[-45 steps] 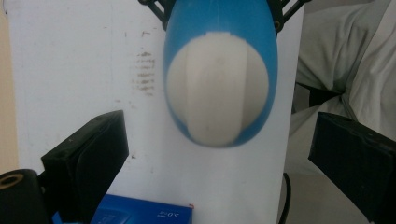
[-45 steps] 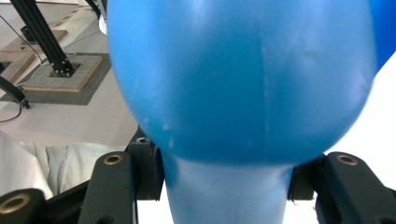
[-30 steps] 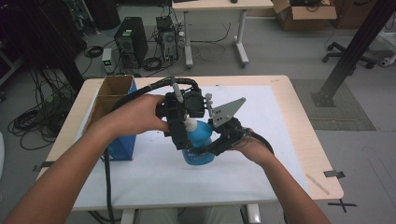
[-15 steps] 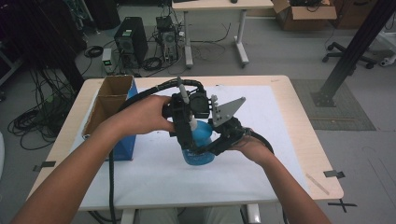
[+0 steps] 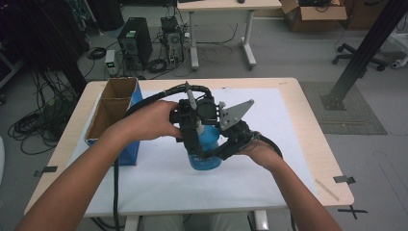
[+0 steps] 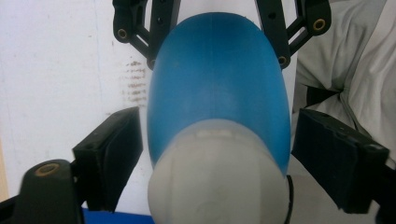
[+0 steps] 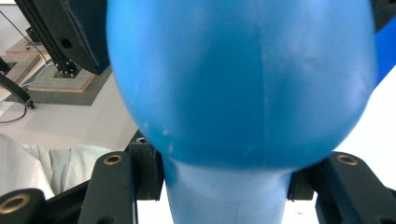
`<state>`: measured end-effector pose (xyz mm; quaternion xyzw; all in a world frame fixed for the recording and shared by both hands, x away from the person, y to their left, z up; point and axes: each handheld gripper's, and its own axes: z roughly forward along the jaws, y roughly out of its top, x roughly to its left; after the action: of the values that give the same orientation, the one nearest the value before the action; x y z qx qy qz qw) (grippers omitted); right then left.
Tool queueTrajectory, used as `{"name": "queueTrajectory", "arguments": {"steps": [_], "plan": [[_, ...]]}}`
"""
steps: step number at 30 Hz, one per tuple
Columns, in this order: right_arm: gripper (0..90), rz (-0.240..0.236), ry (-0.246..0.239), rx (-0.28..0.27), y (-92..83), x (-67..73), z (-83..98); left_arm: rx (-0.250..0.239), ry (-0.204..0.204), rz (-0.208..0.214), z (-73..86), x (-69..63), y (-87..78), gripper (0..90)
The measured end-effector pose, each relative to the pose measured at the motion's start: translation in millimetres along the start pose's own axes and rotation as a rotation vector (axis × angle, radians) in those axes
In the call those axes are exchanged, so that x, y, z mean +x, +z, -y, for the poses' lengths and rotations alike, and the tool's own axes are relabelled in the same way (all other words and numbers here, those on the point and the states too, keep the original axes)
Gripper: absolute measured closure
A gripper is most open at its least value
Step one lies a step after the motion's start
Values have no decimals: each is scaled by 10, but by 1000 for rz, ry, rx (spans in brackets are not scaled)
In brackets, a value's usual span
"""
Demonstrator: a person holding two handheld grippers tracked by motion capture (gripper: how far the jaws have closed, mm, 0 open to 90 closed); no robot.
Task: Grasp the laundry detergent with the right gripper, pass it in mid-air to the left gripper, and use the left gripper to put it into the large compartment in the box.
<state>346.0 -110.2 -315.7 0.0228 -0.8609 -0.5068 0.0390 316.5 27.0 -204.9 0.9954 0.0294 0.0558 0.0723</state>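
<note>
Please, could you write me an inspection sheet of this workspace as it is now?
Surface: wooden table with a white sheet over it.
Job's things: blue bottle upright, white cap on.
Clutter: open blue box at the table's left side.
Grippers: left claw astride the cap, jaws just been closing, not yet pressing; right claw shut on the blue bottle.
Cables: black cable trails from the left claw; floor cables tangled.
Surroundings: computer tower, desk, chair base.

A lab or workshop is showing itself here: computer towers [image 5: 134, 41] and tangled cables [image 5: 33, 122] are sitting on the grey floor [image 5: 298, 62], with a worktable [image 5: 308, 134], cardboard boxes [image 5: 312, 12] and a black metal frame [image 5: 358, 55] standing around.
</note>
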Motion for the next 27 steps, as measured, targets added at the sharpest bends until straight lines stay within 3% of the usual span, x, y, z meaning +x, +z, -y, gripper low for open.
{"name": "queueTrajectory", "arguments": {"steps": [27], "plan": [[436,4,1,5,1,2,4,1,-4,11,-3,24,41,336]]}}
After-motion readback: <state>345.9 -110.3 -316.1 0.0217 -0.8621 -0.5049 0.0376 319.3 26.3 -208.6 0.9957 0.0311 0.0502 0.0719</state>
